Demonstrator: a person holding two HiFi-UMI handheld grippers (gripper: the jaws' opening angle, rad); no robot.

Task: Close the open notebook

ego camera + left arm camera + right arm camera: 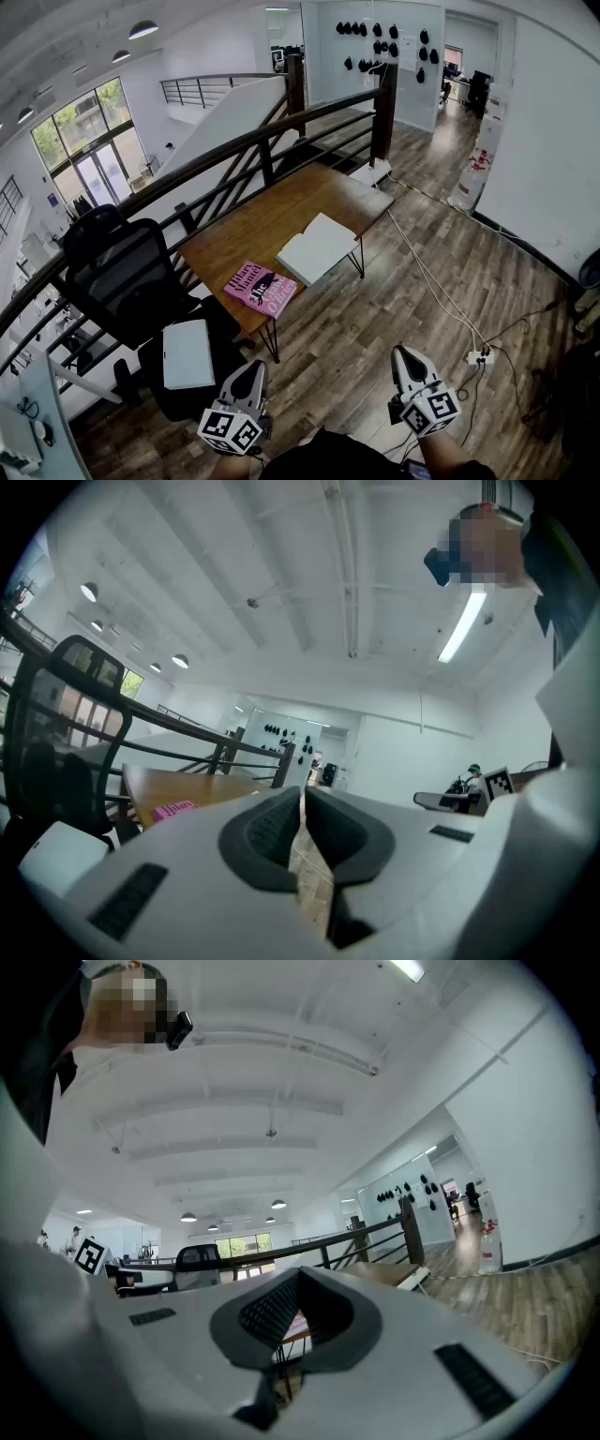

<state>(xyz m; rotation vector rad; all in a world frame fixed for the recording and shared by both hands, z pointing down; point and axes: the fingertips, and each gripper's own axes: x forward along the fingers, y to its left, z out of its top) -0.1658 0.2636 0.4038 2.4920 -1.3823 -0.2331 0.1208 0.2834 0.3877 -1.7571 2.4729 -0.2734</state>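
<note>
standing well back from the table (309,202), the person has not begun the job as far as i can see. the notebook (319,247) lies open, pages up, near the middle of the frame, toward the table's right end, with a pink book (261,289) just to its lower left. both tools sit at the bottom edge, well apart from it. the left gripper (249,370) has its jaws pressed together on nothing, and the right gripper (403,356) is likewise closed and empty. nothing touches the pages. by my reckoning everything is left: get close, catch one cover edge, fold that half over the other.
</note>
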